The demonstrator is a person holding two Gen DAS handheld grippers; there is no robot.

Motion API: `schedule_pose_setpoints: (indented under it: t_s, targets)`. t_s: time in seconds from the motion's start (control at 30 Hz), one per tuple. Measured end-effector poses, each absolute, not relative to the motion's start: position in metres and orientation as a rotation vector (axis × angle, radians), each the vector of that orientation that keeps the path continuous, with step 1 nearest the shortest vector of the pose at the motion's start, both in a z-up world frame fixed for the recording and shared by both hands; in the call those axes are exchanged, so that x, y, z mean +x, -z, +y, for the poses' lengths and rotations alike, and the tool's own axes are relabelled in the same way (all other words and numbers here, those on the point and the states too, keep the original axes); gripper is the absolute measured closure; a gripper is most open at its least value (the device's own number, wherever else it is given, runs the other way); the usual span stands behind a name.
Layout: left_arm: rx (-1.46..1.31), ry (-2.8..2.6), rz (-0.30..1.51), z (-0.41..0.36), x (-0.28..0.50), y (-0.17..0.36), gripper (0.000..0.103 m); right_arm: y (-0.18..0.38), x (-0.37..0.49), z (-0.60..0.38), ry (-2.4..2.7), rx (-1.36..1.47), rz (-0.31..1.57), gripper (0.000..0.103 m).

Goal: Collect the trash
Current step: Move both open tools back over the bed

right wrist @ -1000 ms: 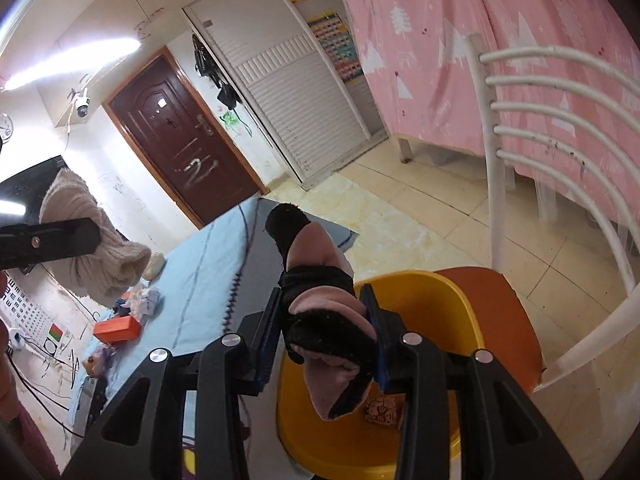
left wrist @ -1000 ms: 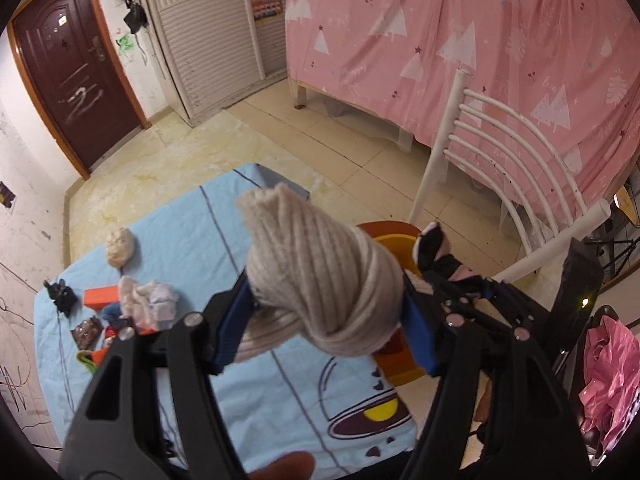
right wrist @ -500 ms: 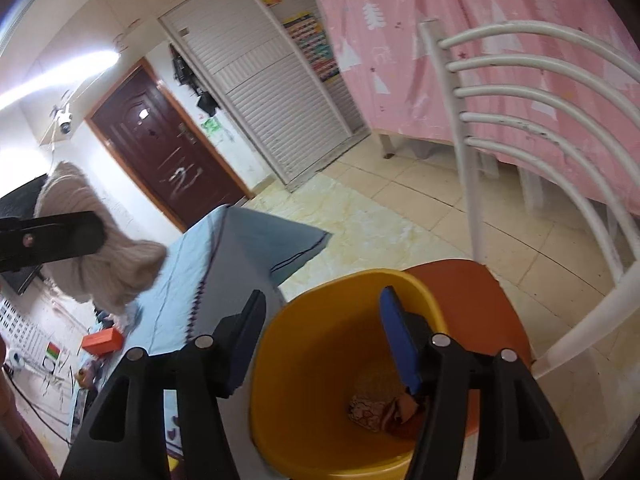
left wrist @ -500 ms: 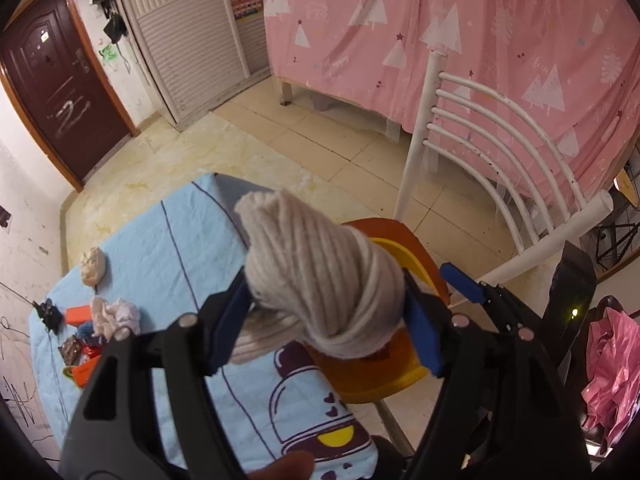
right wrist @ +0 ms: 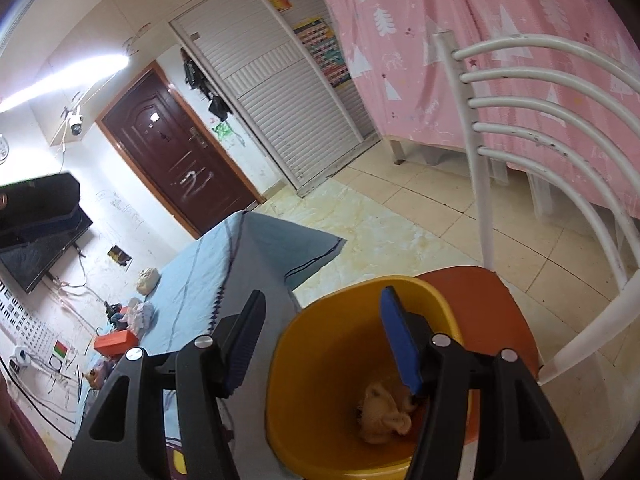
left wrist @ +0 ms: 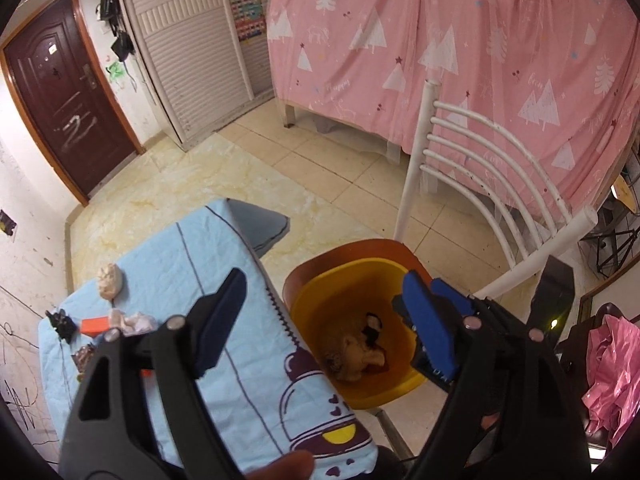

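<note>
A yellow bin (left wrist: 320, 312) stands on the orange seat of a white chair; it also shows in the right wrist view (right wrist: 316, 364). Inside lie a beige sock ball (left wrist: 352, 356) and a black-and-pink item (left wrist: 372, 326); the beige ball also shows in the right wrist view (right wrist: 382, 412). My left gripper (left wrist: 328, 320) is open and empty above the bin. My right gripper (right wrist: 324, 340) is open and empty over the bin's rim. More trash lies on the blue-clothed table: a beige lump (left wrist: 109, 286), a white crumpled wad (left wrist: 134, 322) and an orange box (left wrist: 94, 326).
The white chair back (left wrist: 480, 168) rises right of the bin. A pink curtain (left wrist: 480, 48) hangs behind it. The table's right edge (left wrist: 276, 304) runs close to the bin. A brown door (left wrist: 60, 92) is at far left. A pink bag (left wrist: 612, 360) sits at right.
My right gripper opened first and dropped the black-and-pink item into the bin. My left gripper then moved right over the bin, opened and let the beige sock ball fall in.
</note>
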State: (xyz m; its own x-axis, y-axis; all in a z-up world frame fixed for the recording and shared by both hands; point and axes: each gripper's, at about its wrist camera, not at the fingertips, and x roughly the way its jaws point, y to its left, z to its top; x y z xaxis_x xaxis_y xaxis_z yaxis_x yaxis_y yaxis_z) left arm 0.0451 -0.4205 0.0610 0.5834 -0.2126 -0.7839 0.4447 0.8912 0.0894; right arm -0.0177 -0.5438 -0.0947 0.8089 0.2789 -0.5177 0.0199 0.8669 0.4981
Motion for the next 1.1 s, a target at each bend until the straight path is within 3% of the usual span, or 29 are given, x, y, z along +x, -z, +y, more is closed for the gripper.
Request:
schedule_pose_setpoints:
  t_s: [0.43,1.1]
  targets:
    - [0.223,0.258,0.783,-0.317,0.046,-0.104,0.026,0.059,-0.018,-0.47,-0.237,0.407,0.587,0.049]
    - [0.108,0.077,0.756,-0.122,0.062,-0.113,0.026,0.028,0.021,-0.318,-0.35,0.206,0.657,0.049]
